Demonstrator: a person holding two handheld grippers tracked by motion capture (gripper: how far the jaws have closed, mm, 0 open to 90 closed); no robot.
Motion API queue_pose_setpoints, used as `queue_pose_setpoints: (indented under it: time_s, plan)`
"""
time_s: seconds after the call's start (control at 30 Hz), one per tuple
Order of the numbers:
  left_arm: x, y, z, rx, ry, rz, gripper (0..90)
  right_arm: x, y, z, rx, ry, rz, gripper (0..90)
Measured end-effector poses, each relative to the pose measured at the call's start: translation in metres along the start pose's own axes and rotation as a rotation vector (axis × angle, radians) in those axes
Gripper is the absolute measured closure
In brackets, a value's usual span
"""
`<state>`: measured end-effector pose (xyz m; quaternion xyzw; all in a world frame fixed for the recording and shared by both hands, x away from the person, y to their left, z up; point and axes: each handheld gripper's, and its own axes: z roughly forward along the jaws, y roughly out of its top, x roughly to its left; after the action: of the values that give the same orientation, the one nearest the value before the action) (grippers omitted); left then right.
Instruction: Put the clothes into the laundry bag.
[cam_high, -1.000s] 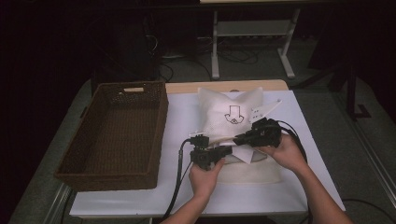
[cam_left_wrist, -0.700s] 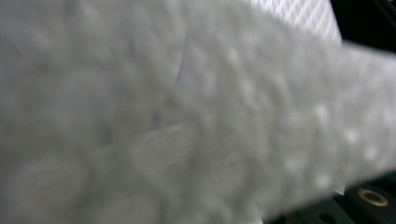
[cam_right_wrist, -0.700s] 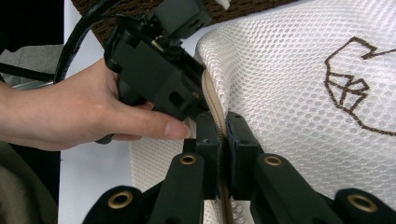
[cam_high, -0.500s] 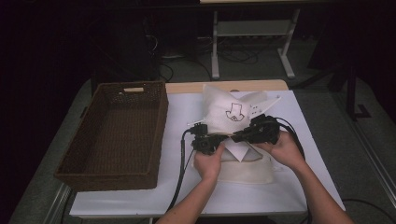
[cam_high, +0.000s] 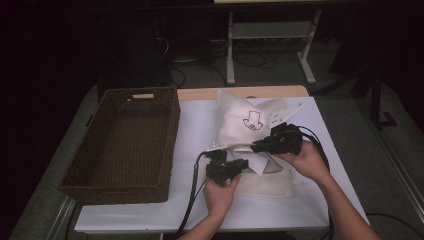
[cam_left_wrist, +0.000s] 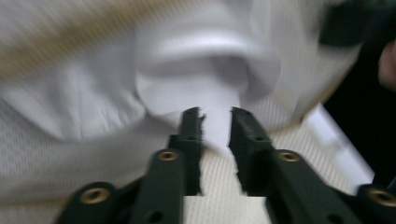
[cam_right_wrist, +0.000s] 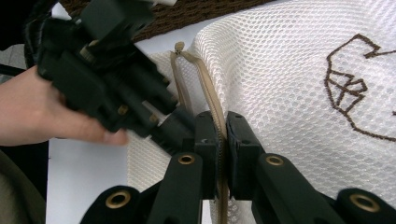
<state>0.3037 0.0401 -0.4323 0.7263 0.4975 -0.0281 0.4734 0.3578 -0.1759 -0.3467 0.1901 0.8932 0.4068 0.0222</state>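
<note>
No words, brands or numbers can be read anywhere; the one sign is a dark stitched outline figure on the white mesh bag (cam_high: 250, 120), angular and arrow-like from above; the right gripper view shows part of it as brown line stitching (cam_right_wrist: 350, 88) on the netting.

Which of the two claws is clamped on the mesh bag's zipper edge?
The right claw: its jaws pinch the tan zipper of the mesh bag. The left claw is open, jaws apart over white cloth.
</note>
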Motion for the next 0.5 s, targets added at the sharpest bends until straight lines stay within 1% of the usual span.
queue_pose_setpoints:
  time_s: [0.03,0.07,0.1,0.17,0.2,0.23,0.27,0.3,0.33,0.4,0.43,0.5]
  plan:
    - [0.001,-0.001,0.004,0.030,0.000,-0.009,81.5,0.000,0.000,0.001,0.002,0.000,0.000,83.5]
    - [0.001,-0.001,0.006,0.041,0.003,-0.010,81.9,0.000,0.001,0.001,0.000,0.002,0.000,83.5]
    - [0.001,-0.002,0.011,0.062,0.001,-0.013,81.9,0.000,0.001,0.002,-0.001,0.002,0.000,83.5]
    - [0.001,-0.002,0.018,0.071,-0.003,-0.022,81.8,0.000,0.001,0.003,0.003,0.004,0.000,83.5]
    - [0.000,-0.001,0.023,0.081,0.016,-0.013,81.5,0.000,0.001,0.003,0.002,0.004,0.000,83.5]
    - [0.000,-0.001,0.027,0.084,0.020,-0.018,80.8,0.000,0.001,0.002,0.000,0.005,0.005,83.5]
    - [0.000,0.000,0.030,0.076,0.016,-0.026,80.7,-0.001,0.000,0.002,-0.003,0.003,0.006,83.4]
    - [0.001,0.001,0.034,0.065,-0.002,-0.035,80.1,-0.001,0.000,0.001,-0.005,0.003,0.005,83.5]
    - [0.000,0.002,0.036,0.058,-0.004,-0.039,80.1,-0.001,0.000,0.001,-0.002,0.001,0.008,83.5]
    - [0.001,0.008,0.041,0.035,0.014,-0.037,80.1,-0.001,0.000,-0.001,-0.003,-0.002,0.009,83.5]
    - [0.001,0.010,0.044,0.034,0.015,-0.045,80.1,-0.001,0.000,-0.002,-0.006,-0.005,0.006,83.4]
    - [0.001,0.013,0.048,0.045,0.033,-0.041,80.1,-0.002,0.001,-0.003,-0.003,-0.009,0.011,83.4]
